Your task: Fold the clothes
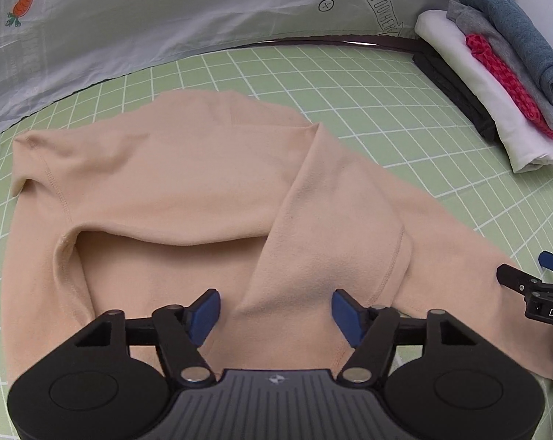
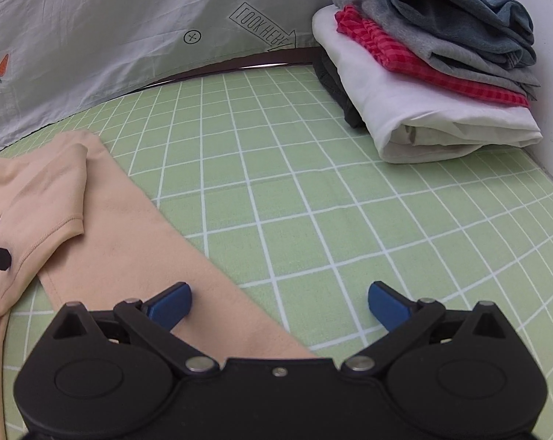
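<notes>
A peach top [image 1: 174, 198] of soft, faintly fuzzy knit lies spread on the green mat [image 1: 368, 110], whose surface is ruled with thin white lines into squares. The garment takes up the near and left part of the mat. One long sleeve [image 1: 298, 220] is folded diagonally across the body, and its stitched seams show as fine rows along the armhole and hem. A second sleeve [image 2: 188, 256] runs out flat toward the mat's near right side.

The left gripper [image 1: 275, 317] hangs over the near edge of the top, its blue-padded fingers [image 1: 205, 315] set moderately apart with only loose fabric between them, gripping nothing. The right gripper [image 2: 279, 306] stands with its jaws spread wide; one blue pad [image 2: 170, 308] is over the flat sleeve, the other over bare mat. In the left camera's view, letters reading "DAS" show in white on the right gripper's black body.

At the far right corner sits a stack of folded clothes [image 2: 434, 73]: dark fabric at the bottom, then smooth white cloth, a red checked piece, grey jersey and blue denim on top.

Behind the mat's far edge hangs a wrinkled pale sheet [image 2: 111, 47] printed with a small orange carrot [image 1: 25, 2], a circled cross, and an arrow-shaped box reading "LOOK HERE", upside down.
</notes>
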Motion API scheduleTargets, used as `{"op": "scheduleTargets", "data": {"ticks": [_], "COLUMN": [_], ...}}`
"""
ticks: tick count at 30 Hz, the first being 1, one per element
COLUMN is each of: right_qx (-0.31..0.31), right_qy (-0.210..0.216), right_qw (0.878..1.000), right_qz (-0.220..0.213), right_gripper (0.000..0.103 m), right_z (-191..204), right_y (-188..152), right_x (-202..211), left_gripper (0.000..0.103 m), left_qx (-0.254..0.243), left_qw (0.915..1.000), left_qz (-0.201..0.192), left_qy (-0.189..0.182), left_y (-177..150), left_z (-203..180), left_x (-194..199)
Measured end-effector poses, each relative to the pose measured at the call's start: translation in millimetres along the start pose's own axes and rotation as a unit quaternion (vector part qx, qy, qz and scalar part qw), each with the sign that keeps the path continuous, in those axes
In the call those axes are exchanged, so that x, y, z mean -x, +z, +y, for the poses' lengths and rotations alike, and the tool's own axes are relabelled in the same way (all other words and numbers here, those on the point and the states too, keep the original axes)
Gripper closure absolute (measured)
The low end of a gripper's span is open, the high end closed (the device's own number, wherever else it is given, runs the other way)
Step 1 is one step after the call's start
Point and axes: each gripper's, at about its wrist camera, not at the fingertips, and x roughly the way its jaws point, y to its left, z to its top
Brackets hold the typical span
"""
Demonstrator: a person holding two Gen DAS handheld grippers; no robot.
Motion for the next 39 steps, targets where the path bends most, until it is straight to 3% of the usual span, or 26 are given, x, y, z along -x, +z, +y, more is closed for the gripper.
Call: {"op": "scheduleTargets", "data": {"ticks": [2, 6, 8, 16, 28, 35, 39], "right_qx": [0.0, 0.001, 0.001, 0.007, 0.059, 0.096, 0.108], "right_qy": [0.0, -0.001, -0.003, -0.015, -0.022, -0.005, -0.003], "right_qw": [1.0, 1.0, 1.0, 1.0, 0.998, 0.995, 0.994], "right_qz": [-0.003, -0.006, -0.008, 0.012, 0.031, 0.035, 0.029], "right_gripper": [0.0, 0.0, 0.0, 0.0, 0.0, 0.0, 0.0], "right_z": [-0.1, 0.0, 0.5, 8.6, 43.6, 75.1, 82.4], "right_y": [0.6, 0.9, 0.2, -10.1, -49.2, -69.3, -73.2], "right_x": [-0.8, -2.3, -2.7, 13.3, 60.6, 80.0, 87.9], "left_gripper": [0.053, 0.093, 0.096, 0.098, 0.099, 0.098, 0.09], "left_qx": [-0.001, 0.002, 0.027, 0.111, 0.215, 0.2, 0.186], "left_qw": [1.0, 1.0, 0.9996, 0.992, 0.9709, 0.9758, 0.9794], "left_qz": [0.0, -0.003, -0.012, -0.056, -0.092, -0.084, -0.075], "left_qy": [0.002, 0.009, 0.0, -0.024, -0.05, -0.023, -0.02], "left_y": [-1.4, -5.9, -9.6, -40.3, -111.1, -135.2, -132.4], "left_z": [-2.4, -3.9, 2.1, 14.0, 47.3, 55.0, 52.2], "left_x": [-0.8, 7.6, 17.4, 67.4, 133.3, 149.1, 142.3]}}
